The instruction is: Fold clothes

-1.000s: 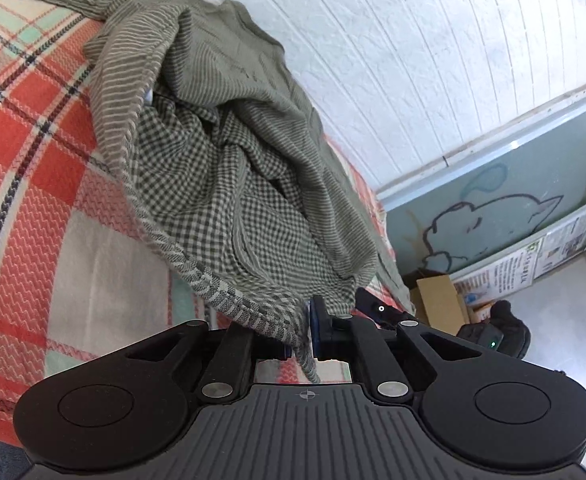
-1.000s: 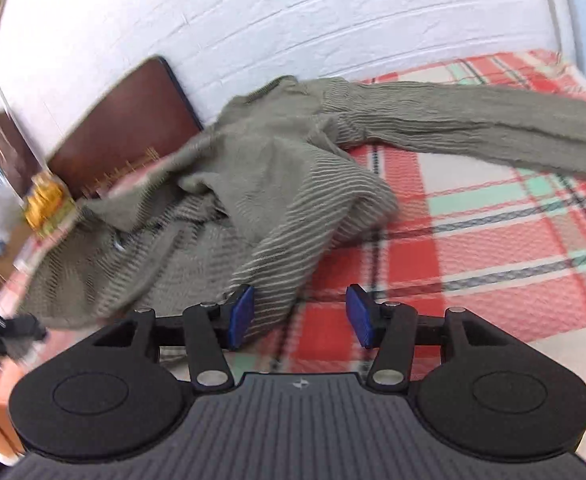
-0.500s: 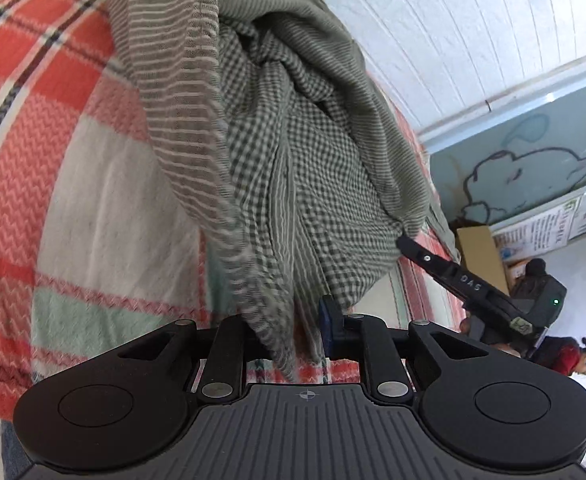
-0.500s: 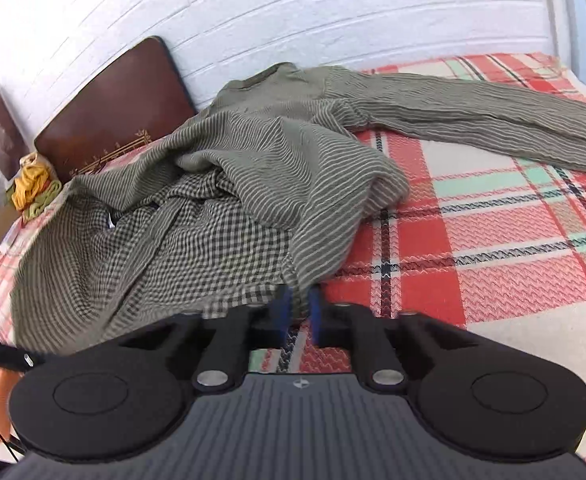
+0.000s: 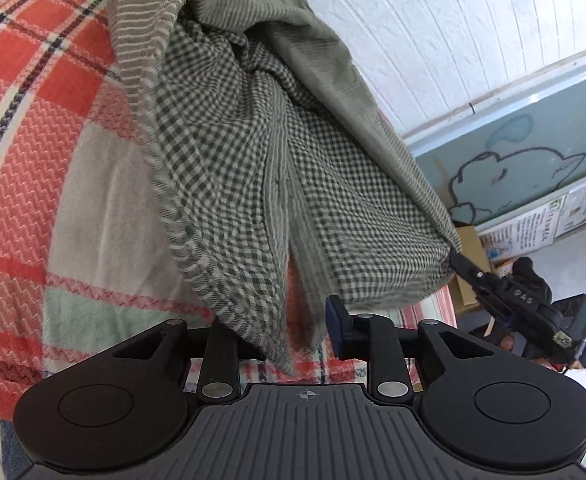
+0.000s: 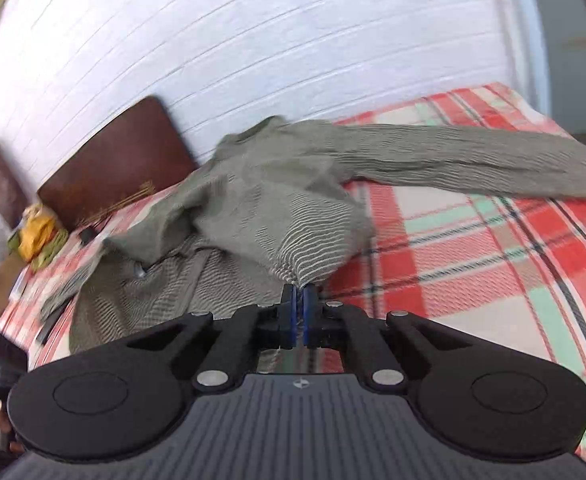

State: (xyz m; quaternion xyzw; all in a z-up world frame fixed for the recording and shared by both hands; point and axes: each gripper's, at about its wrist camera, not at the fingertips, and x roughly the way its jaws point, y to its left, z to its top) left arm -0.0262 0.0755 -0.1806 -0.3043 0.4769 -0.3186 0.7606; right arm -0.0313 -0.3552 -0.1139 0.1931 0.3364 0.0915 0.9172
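A grey-green long-sleeved shirt (image 6: 277,208), striped outside and checked inside (image 5: 233,160), lies bunched on a red plaid blanket (image 6: 493,260). One sleeve (image 6: 473,160) stretches out to the right. My right gripper (image 6: 299,308) is shut on the striped hem. In the left wrist view that same right gripper (image 5: 459,260) pinches a shirt corner, and the cloth runs taut from it. My left gripper (image 5: 289,320) holds a thick fold of the checked hem between its fingers. The cloth hides its left finger, and only the blue right pad (image 5: 335,320) shows.
A white brick wall (image 5: 453,40) runs behind the bed. A brown cushion (image 6: 113,168) leans on it, with a yellow-green cloth bundle (image 6: 37,232) beside it. A cardboard box (image 5: 469,240) stands off the bed near a hand holding the right gripper.
My right gripper went from open to shut on the striped hem and has lifted it. The left gripper kept its hold, and the shirt now hangs stretched between both grippers.
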